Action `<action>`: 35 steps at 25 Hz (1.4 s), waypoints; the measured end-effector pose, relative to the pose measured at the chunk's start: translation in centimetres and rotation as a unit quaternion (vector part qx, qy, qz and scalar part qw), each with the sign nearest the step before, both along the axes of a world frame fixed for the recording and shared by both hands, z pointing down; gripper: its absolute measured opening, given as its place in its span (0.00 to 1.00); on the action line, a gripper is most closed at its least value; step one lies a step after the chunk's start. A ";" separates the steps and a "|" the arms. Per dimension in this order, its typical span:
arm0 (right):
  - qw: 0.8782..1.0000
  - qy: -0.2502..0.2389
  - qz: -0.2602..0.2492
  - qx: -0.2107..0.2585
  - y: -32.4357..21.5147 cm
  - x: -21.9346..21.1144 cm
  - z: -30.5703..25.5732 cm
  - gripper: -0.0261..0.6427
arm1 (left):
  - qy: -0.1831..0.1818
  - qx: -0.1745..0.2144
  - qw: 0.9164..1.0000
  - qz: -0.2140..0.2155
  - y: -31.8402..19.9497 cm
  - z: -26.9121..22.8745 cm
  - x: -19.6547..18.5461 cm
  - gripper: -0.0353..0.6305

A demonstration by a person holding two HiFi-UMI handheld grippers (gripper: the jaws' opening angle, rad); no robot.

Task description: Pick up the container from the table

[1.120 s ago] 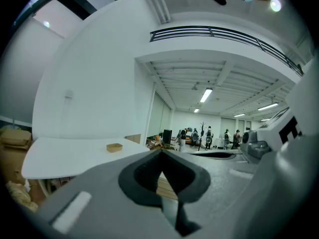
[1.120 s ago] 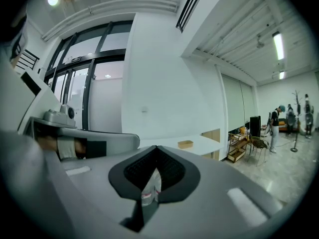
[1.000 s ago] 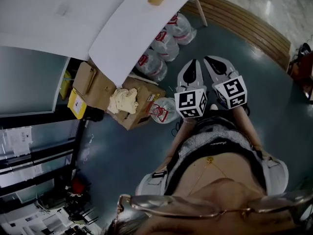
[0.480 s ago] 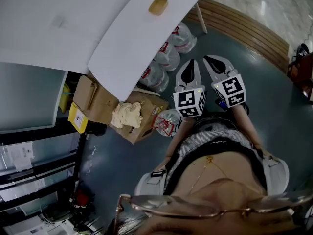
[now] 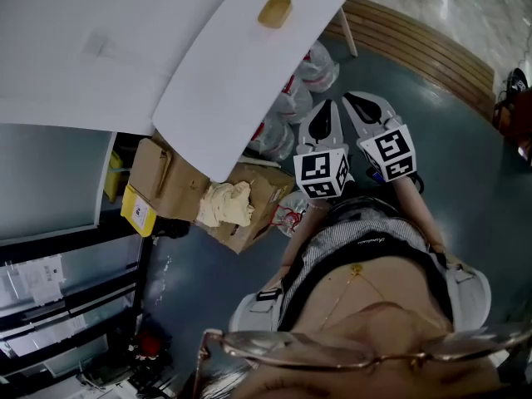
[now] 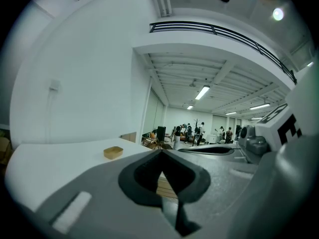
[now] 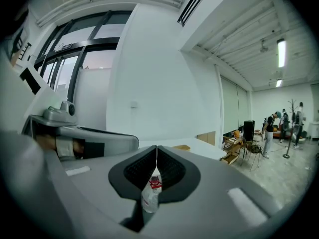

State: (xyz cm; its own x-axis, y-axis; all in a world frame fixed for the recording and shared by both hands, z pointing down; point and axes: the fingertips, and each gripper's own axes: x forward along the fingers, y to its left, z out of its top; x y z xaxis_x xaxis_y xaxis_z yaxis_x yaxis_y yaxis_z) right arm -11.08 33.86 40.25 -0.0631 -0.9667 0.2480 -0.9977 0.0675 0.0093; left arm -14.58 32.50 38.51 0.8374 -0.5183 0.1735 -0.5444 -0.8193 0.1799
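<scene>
Small tan container [image 5: 274,12] sits on the white counter [image 5: 208,73] near its far end, well apart from both grippers. Left gripper [image 6: 161,153]: fingers closed tip to tip, empty. Right gripper [image 7: 156,148]: likewise closed and empty. Judgement: close the distance first, spread the fingers before arrival, then straddle the container level.
</scene>
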 end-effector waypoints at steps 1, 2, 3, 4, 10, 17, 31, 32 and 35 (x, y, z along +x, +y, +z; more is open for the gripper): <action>1.000 -0.001 0.000 -0.001 -0.2 -0.2 0.2 0.08 | 0.001 -0.003 1.000 -0.002 -0.2 0.1 -0.3 0.05; 1.000 -0.001 0.000 -0.001 -0.3 -0.5 0.3 0.08 | 0.002 -0.006 1.000 -0.004 -0.5 0.2 -0.6 0.05; 1.000 -0.002 -0.001 -0.002 -0.5 -0.7 0.4 0.08 | 0.004 -0.008 1.000 -0.007 -0.7 0.2 -0.9 0.05; 1.000 -0.003 -0.001 -0.003 -0.5 -0.8 0.5 0.08 | 0.006 -0.009 1.000 -0.009 -0.8 0.2 -1.1 0.05; 1.000 -0.010 -0.010 -0.007 -1.0 -1.5 0.6 0.08 | 0.016 -0.014 0.999 -0.025 -1.6 0.0 -2.1 0.05; 1.000 -0.015 -0.024 -0.010 -3.3 -1.2 0.9 0.08 | 0.001 -0.024 0.999 -0.027 -3.3 1.0 -1.7 0.05; 0.999 -0.026 -0.034 0.007 -11.8 6.4 -0.1 0.08 | -0.005 -0.020 0.999 -0.028 -11.7 0.7 6.0 0.05; 0.999 -0.027 -0.037 0.006 -12.3 6.9 -0.1 0.08 | -0.006 -0.021 0.999 -0.032 -12.2 0.7 6.4 0.05; 0.998 -0.028 -0.050 0.006 -13.9 8.0 -0.5 0.08 | -0.007 -0.024 0.999 -0.045 -13.9 0.6 7.4 0.05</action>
State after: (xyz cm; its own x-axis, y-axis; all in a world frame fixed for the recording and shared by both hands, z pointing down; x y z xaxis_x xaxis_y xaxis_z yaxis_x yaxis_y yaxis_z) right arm -3.07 19.91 39.74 -0.1738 -0.9575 0.2302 -0.9848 0.1677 -0.0459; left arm -7.16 18.62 39.15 0.7852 -0.5821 0.2114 -0.6181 -0.7574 0.2104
